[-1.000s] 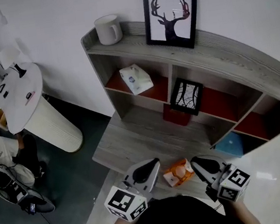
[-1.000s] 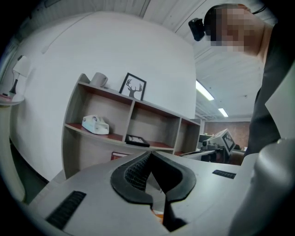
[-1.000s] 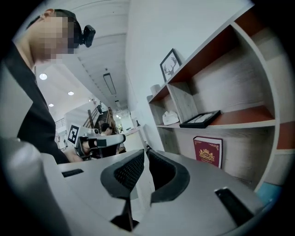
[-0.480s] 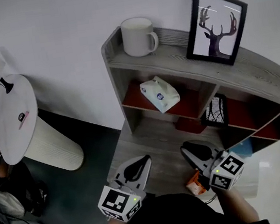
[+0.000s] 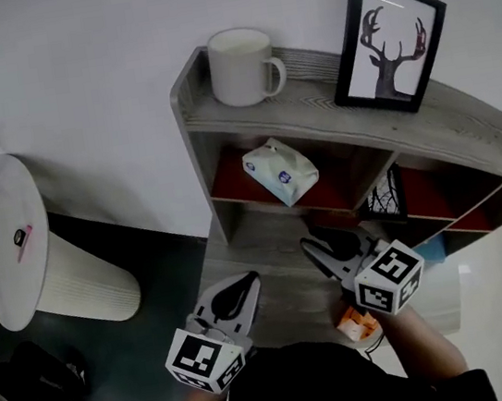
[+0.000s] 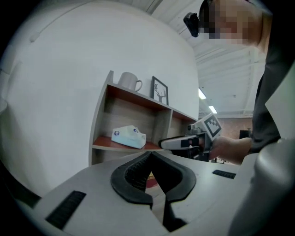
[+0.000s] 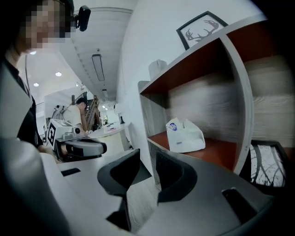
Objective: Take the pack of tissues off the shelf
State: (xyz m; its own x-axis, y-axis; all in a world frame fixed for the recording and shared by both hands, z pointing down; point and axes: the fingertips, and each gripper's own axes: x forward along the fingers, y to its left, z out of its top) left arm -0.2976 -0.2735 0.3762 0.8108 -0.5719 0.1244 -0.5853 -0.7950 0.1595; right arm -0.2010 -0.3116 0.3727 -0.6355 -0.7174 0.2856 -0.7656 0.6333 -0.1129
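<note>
Now my left gripper (image 5: 245, 284) is closed and empty, held low because I don't expect to need it for this. The tissues (image 5: 279, 172) lie on the shelf (image 5: 185, 102), ahead of and above both grippers, untouched. My right gripper (image 5: 314, 248), nearer them, has just been opening with nothing between its jaws, probably readying for the reach.

Head view: from above, steeply down onto shelf (image 5: 312, 106), mid-range. Left gripper view: low, approx level along its jaws, faces shelf front obliquely from its left end. Right gripper view: nearer, looks into the red-floored bay. All 3 share tissue pack (image 5: 281, 173), mug (image 5: 240, 66) & deer pic (image 5: 386, 39).
</note>
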